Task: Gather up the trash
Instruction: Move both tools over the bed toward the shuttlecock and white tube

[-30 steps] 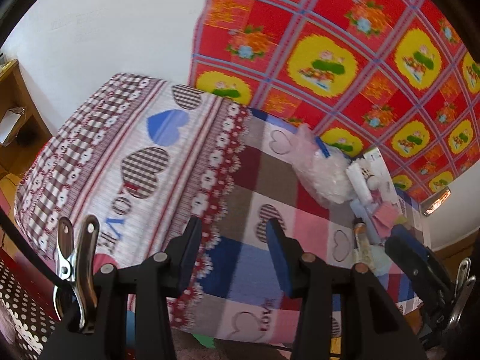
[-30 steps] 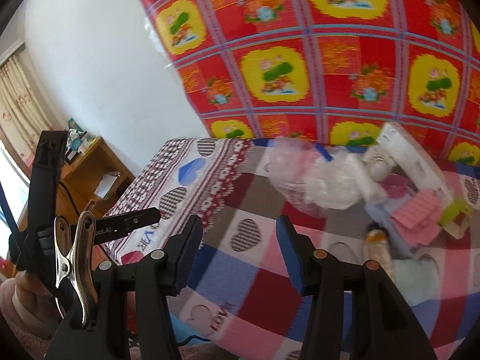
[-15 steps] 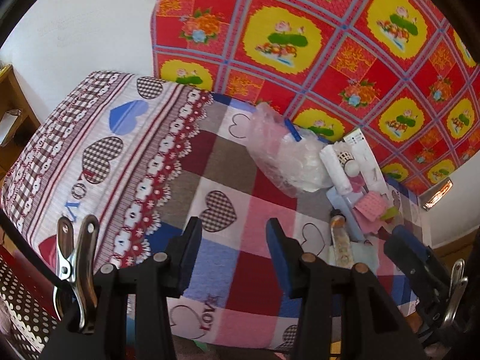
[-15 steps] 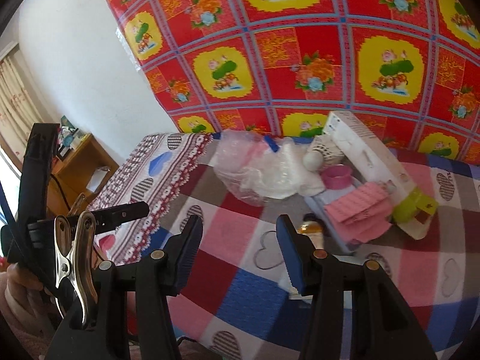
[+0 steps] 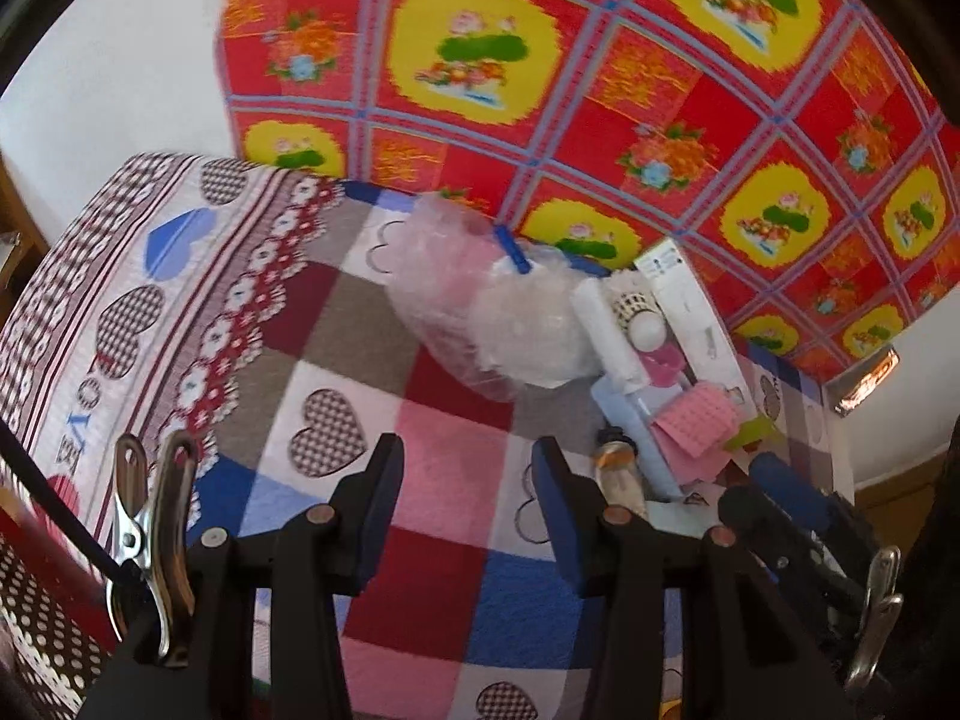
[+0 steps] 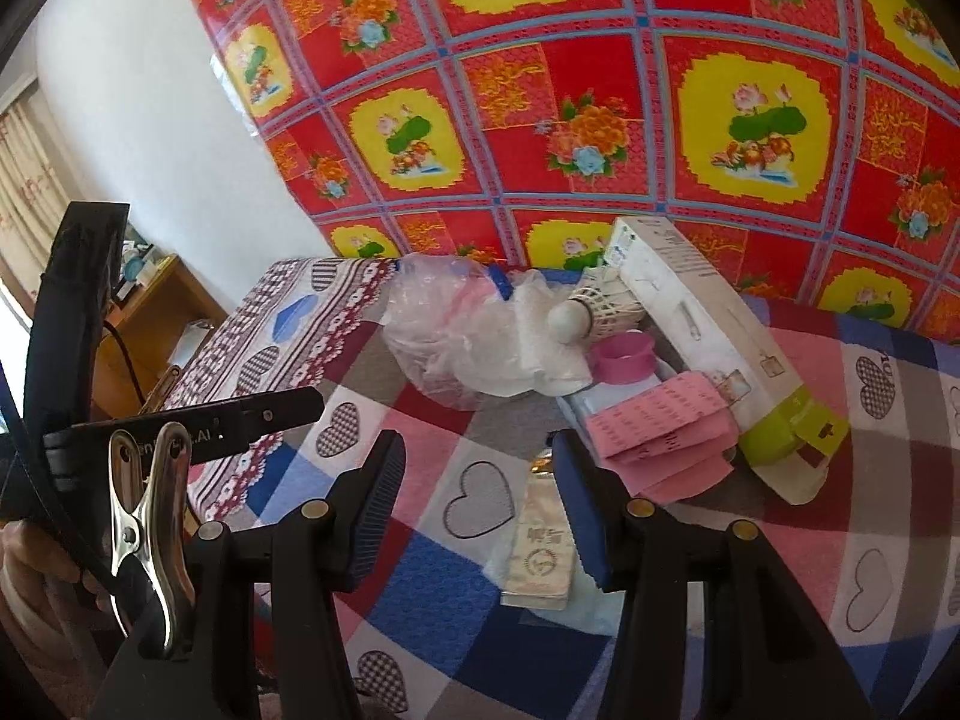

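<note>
A heap of rubbish lies on the checked heart blanket point(image 6: 420, 594). It holds a crumpled clear plastic bag point(image 6: 456, 336) point(image 5: 468, 312), a shuttlecock point(image 6: 591, 309), a pink ring point(image 6: 621, 354), folded pink paper point(image 6: 660, 426) point(image 5: 696, 420), a long white box point(image 6: 690, 324) and a small gold-labelled bottle point(image 6: 540, 540) point(image 5: 612, 468) on a tissue. My right gripper point(image 6: 477, 480) hovers open just before the bottle, with nothing between its fingers. My left gripper point(image 5: 468, 480) is open and empty too, short of the bag.
A red flowered cloth point(image 6: 600, 90) hangs on the wall behind the heap. A wooden cabinet point(image 6: 150, 324) and a curtain point(image 6: 30, 180) stand to the left. The striped heart sheet point(image 5: 120, 312) covers the left part. The right gripper's body point(image 5: 780, 504) shows beside my left one.
Both grippers have moved toward the heap, which has slid left and grown larger in both views. Their jaws have kept the same gap.
</note>
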### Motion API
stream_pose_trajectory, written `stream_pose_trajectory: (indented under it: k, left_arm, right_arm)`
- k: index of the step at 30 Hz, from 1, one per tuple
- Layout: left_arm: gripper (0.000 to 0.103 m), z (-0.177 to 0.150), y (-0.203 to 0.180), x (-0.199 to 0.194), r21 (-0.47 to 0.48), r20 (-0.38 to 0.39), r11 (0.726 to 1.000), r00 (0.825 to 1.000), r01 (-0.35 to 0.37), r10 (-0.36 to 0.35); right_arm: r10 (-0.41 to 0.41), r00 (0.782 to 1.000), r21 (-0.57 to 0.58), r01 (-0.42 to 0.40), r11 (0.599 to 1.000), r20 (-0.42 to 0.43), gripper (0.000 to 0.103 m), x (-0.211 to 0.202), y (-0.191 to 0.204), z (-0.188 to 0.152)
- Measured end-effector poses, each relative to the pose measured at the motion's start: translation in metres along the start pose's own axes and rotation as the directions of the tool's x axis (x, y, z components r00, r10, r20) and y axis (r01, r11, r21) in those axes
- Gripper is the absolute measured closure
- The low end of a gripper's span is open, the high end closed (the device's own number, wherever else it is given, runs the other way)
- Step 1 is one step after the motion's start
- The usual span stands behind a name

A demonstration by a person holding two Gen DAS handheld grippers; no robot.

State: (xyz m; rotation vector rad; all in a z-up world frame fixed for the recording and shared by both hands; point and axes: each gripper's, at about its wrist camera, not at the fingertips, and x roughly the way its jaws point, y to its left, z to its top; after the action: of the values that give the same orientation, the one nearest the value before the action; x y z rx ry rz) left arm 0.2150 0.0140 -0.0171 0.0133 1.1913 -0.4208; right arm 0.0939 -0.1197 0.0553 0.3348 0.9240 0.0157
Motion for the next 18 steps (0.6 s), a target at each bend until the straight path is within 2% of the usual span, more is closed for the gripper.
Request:
stream_pose_trajectory:
  k: [10,18]
  left_arm:
    - [0.056,0.028,-0.035,0.03,0.026,-0.022,0.998,0.998,0.056,-0.055]
    - [0.057,0.046,-0.059,0.051,0.064,-0.038,0.994,0.995,0.09,-0.088]
  right_arm:
    - [-0.053,0.999,0.034,0.053,0.998,0.001,0.051,-0.001,-0.032,0.014]
    - [-0.056,0.998,0.067,0.056,0.996,0.008,0.051,0.006,-0.051,0.025]
